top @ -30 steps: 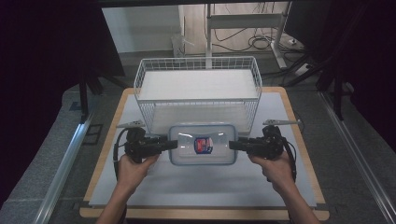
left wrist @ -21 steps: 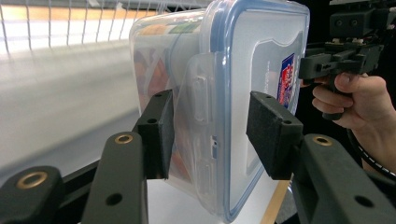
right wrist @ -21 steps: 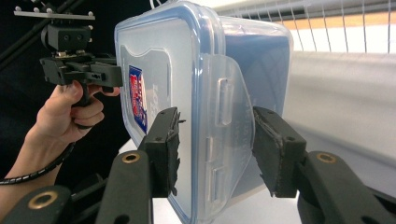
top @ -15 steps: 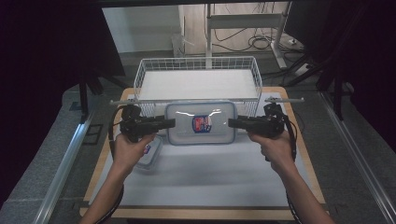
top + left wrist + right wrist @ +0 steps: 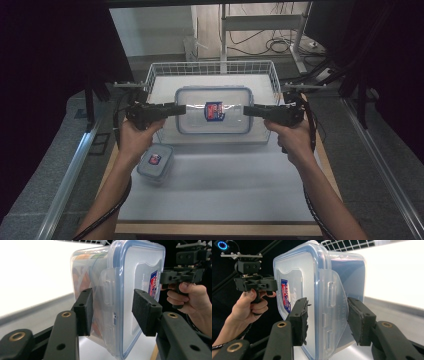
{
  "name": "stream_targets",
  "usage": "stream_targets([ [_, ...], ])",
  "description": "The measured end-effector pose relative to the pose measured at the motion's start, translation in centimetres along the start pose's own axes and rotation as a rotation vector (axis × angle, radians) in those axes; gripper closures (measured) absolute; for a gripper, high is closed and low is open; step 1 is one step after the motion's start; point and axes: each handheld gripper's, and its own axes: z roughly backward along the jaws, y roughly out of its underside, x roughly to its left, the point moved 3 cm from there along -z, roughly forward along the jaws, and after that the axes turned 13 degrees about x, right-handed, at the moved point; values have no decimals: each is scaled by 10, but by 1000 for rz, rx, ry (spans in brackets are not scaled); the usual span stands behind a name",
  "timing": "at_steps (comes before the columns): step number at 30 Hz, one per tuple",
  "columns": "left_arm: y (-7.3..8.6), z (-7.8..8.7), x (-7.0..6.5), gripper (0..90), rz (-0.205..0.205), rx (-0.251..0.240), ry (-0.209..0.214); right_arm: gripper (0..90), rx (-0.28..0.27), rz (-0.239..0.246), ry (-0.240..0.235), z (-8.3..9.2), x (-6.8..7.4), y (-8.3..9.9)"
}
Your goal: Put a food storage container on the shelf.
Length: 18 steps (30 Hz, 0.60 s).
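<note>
Dark surroundings framed the white desk [image 5: 215, 185]. Both forearms reached forward, hands level. The left claw [image 5: 176, 108] and right claw [image 5: 248, 111], each half closed, clamped opposite ends of the large lidded container [image 5: 214, 110], carried level over the wire basket [image 5: 212, 68]; orange contents showed inside. A small container [image 5: 155, 161] lay on the desk near the left wrist.

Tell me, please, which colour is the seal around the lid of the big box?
Blue, on the clear big box; the right gripper view shows it best.
</note>
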Motion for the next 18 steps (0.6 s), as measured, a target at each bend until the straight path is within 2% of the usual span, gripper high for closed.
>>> stream_targets([
  [1, -5, 1, 2, 523, -2, -7, 1, 531, -3, -3, -3, 0, -1, -8],
  [11, -27, -1, 18, 522, 22, -34, 23, 532, -35, -9, 9, -2, -10, -37],
  [14, -36, 1, 26, 522, 40, -58, 23, 532, -32, -18, 9, -5, -11, -42],
  [18, -44, 1, 35, 521, 71, -64, 10, 531, -30, -48, -3, -15, -20, -51],
])
